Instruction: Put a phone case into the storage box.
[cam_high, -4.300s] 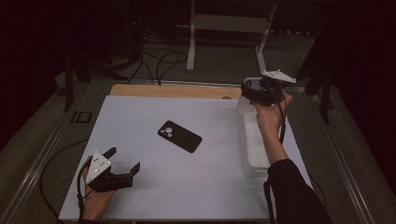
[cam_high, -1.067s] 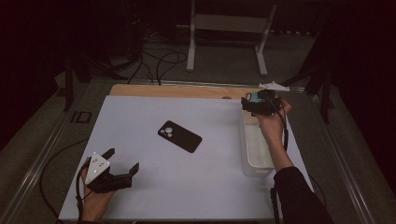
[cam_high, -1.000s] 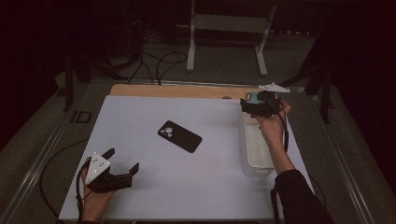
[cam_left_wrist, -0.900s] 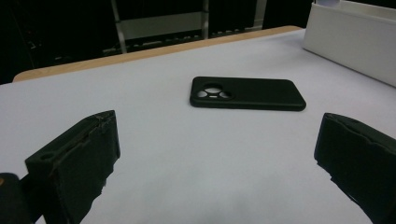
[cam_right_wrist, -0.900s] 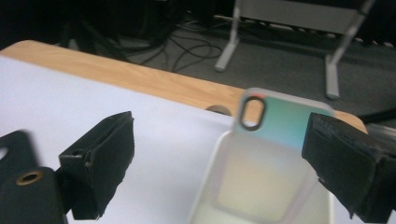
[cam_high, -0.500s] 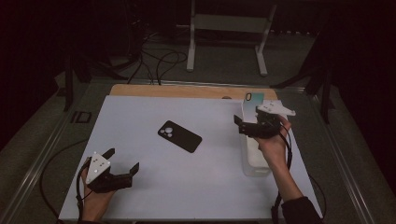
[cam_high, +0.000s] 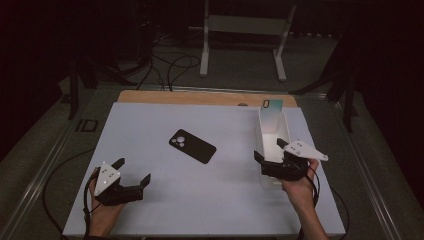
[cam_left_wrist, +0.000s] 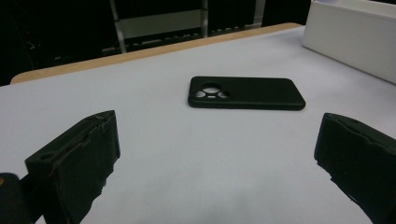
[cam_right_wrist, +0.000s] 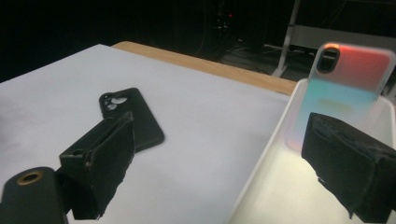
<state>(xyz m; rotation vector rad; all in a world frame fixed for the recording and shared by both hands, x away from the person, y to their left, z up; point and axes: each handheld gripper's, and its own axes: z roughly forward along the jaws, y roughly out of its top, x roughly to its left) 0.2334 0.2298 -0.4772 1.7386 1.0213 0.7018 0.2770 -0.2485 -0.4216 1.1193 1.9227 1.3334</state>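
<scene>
High view. My right gripper (cam_high: 274, 161): jaws apart, empty, held over the near end of the white tray (cam_high: 285, 131) at the right side of the bench (cam_high: 150, 125). The pastel phone case (cam_high: 271, 114) leans upright against the tray's far wall, camera hole at the top; propped like that it looks set down and let go, so I judge the hand is free for the next item. My left gripper (cam_high: 131, 178): jaws apart, empty, resting at the near left corner of the bench, well away from everything, as if parked. The black phone case (cam_high: 192, 145) lies flat near the middle of the bench, back up, between the two grippers and apart from the tray; I take it as the next thing to fetch.

Left gripper view. Jaws wide, nothing between them, aimed along the bench at the black phone case (cam_left_wrist: 246, 93), which lies flat and untouched. A corner of the white tray (cam_left_wrist: 355, 42) shows at upper right.

Right gripper view. Jaws wide, empty. The pastel phone case (cam_right_wrist: 343, 88) stands tilted back on the tray's end wall; the black phone case (cam_right_wrist: 133, 116) lies beyond the left jaw on the bench.

Surface and room. White sheet over a wooden top, a strip of wood bare along the far edge (cam_high: 200, 97). Dark room; cables (cam_high: 172, 67) and a white stand (cam_high: 242, 30) on the floor behind.
</scene>
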